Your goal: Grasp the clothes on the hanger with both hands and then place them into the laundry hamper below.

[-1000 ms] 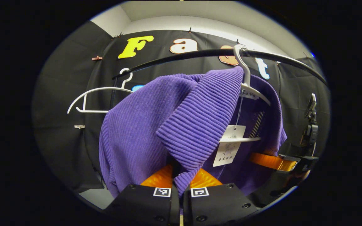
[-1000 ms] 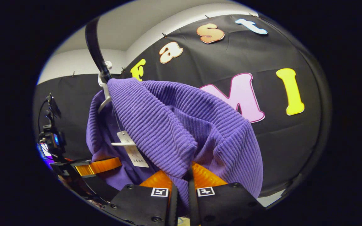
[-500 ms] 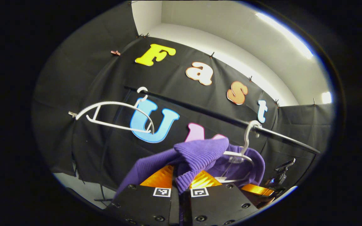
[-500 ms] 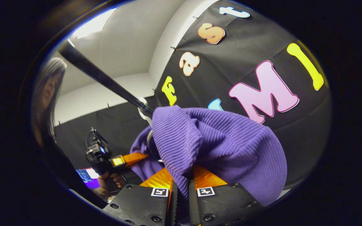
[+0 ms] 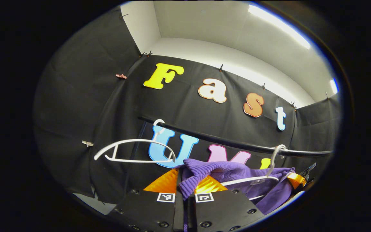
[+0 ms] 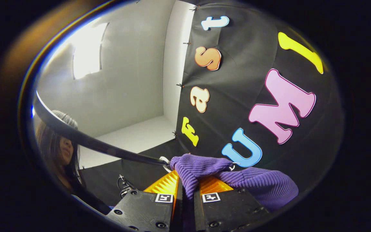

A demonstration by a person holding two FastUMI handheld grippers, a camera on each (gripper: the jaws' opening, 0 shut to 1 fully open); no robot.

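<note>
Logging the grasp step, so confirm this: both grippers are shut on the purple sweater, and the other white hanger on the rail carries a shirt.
Not quite. The left gripper and right gripper are shut on the purple sweater, but the other white hanger on the rail hangs bare, as the left gripper view shows.

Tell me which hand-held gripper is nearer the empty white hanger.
Left. The left hand-held gripper grips the sweater just below the empty hanger; the right one sits past the sweater's hanger.

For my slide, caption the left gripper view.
Left tool clamps a fold of purple sweater beside its white hanger on the black rail.
</note>
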